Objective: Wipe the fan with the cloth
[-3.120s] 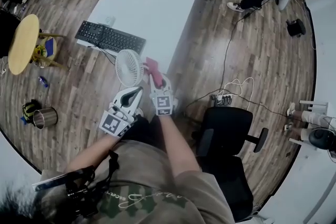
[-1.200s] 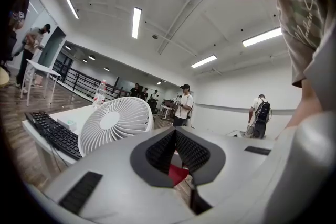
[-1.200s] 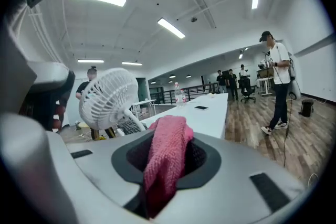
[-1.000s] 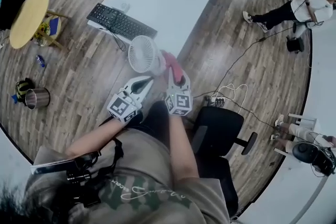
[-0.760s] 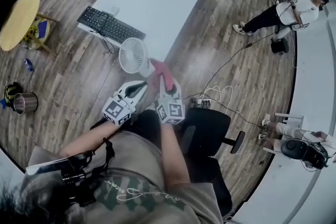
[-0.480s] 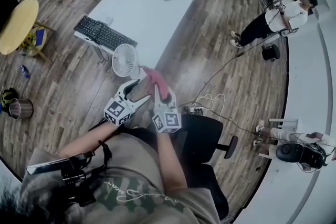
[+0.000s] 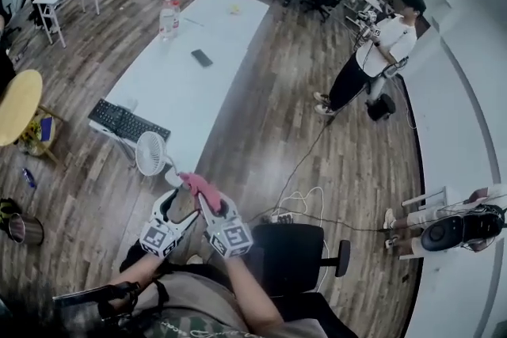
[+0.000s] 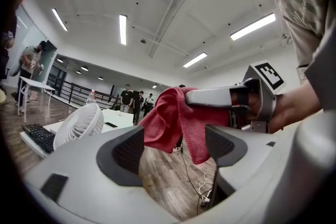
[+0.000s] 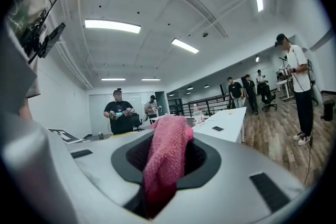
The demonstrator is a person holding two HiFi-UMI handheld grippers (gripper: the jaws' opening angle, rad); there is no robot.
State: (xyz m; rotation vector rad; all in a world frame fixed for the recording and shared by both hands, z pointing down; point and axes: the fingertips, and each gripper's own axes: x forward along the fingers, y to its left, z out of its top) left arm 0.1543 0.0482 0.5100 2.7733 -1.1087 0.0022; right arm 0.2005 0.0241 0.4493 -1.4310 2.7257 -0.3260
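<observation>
You are holding both grippers level over the wooden floor, short of the near end of the white table. Your right gripper is clamping the pink cloth between its jaws. In the right gripper view the cloth is filling the gap between the two pads and spilling over the front of them.

Your left gripper is standing with its jaws wide apart, and they have just been opening. Its pads are pressing on nothing. In the left gripper view the cloth is hanging from the right gripper just ahead of the open gap.

The white fan is standing upright at the near end of the table, just right of the black keyboard. It is sitting beyond and to the left of both grippers, and the cloth is near it but not touching it. In the left gripper view the fan is showing at the left, clear of the jaws.
</observation>
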